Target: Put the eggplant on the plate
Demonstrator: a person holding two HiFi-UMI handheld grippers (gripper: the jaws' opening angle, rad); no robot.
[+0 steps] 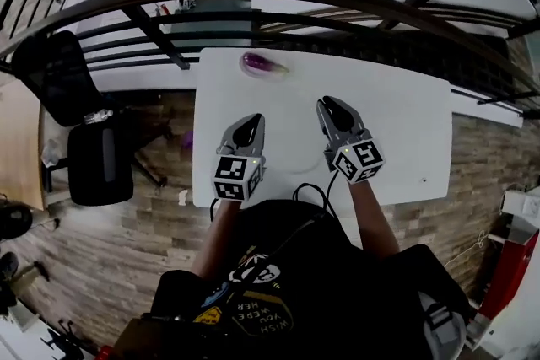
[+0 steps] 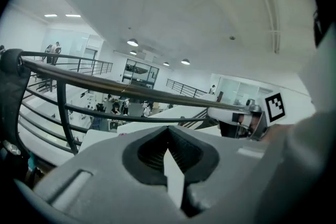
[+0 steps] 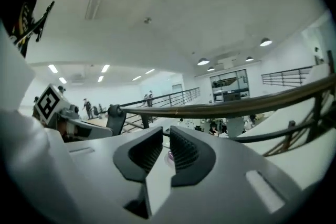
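**Q:** First entry, leftmost?

**A:** Left gripper (image 1: 250,124), a grey two-jaw tool with a marker cube. Its jaws stood together with nothing between them. It was held over the near half of the white rectangular table (image 1: 405,131).

**Q:** Next entry?

**A:** Small glossy purple eggplant (image 1: 263,65), at the table's far edge, well apart from both tools. It appeared to lie already on a pale round plate (image 1: 245,72), though the rim was hard to tell from the white top.

**Q:** Its long axis?

**A:** It ran across the table, left to right, with the right end a little nearer the person. That put it crosswise to jaws pointing away from the body.

**Q:** Last entry?

**A:** Right gripper (image 1: 330,106), same make. Its jaws stood narrowly apart and empty, and the eggplant showed far off through the gap.

**Q:** Which was nearer?

**A:** The left, by judgement. The eggplant lay almost straight ahead of it, but ahead and to the left of the right gripper.
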